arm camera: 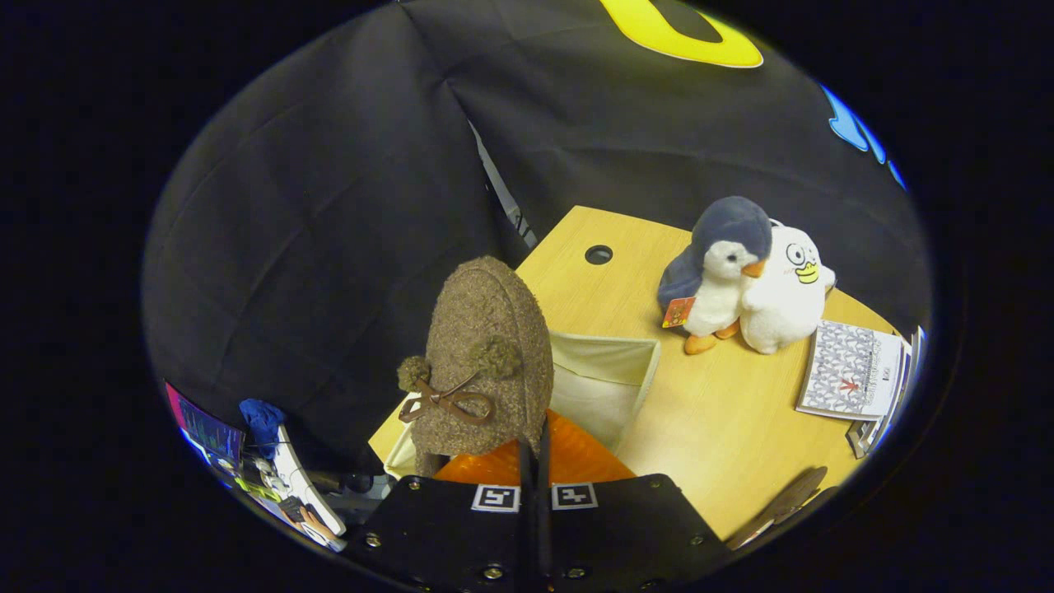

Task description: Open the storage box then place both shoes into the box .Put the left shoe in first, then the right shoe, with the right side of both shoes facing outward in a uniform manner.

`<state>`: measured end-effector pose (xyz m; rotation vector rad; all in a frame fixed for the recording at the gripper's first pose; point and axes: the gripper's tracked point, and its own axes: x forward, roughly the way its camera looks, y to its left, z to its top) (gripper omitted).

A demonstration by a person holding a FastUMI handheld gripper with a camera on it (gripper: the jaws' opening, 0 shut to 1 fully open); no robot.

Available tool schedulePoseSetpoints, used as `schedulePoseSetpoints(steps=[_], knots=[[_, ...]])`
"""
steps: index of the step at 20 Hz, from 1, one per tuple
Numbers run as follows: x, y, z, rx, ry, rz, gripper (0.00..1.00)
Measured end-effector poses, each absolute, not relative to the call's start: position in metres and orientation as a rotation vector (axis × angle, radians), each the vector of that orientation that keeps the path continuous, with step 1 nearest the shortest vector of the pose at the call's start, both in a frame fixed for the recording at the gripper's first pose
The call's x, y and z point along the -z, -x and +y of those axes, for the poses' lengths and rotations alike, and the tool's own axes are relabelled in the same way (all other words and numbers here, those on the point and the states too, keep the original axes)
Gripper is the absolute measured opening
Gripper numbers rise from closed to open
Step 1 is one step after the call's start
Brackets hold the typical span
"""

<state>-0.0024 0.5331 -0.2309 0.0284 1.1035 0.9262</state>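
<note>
Your hand-held gripper (533,461) is closed on the brown shoe (486,362), which blocks the way ahead-left. Beyond it the open storage box (609,375) offers room. Ahead-right, bare worktop (725,428) lies free before the two plush toys (749,280) and booklets (852,371).

Gripper closed tight on the brown shoe, held up above the box

The gripper (533,449) has its two fingers drawn almost together, only a thin slit between them, pinching the rear edge of the brown shoe (486,354). The shoe stands toe-up just ahead of the fingers and leans slightly to their left. The gripper looks down at a slant from above, its body with two square markers just behind the fingers
</note>
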Motion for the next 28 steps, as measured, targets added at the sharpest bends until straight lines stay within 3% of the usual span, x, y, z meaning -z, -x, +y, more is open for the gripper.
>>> schedulePoseSetpoints(steps=[10, 15, 28], knots=[[0.266, 0.013, 0.549, -0.937, 0.089, 1.124, 0.00], [0.235, -0.008, 0.537, -0.928, 0.049, 1.025, 1.00], [0.170, -0.064, 0.387, -0.743, -0.133, 0.879, 1.00]])
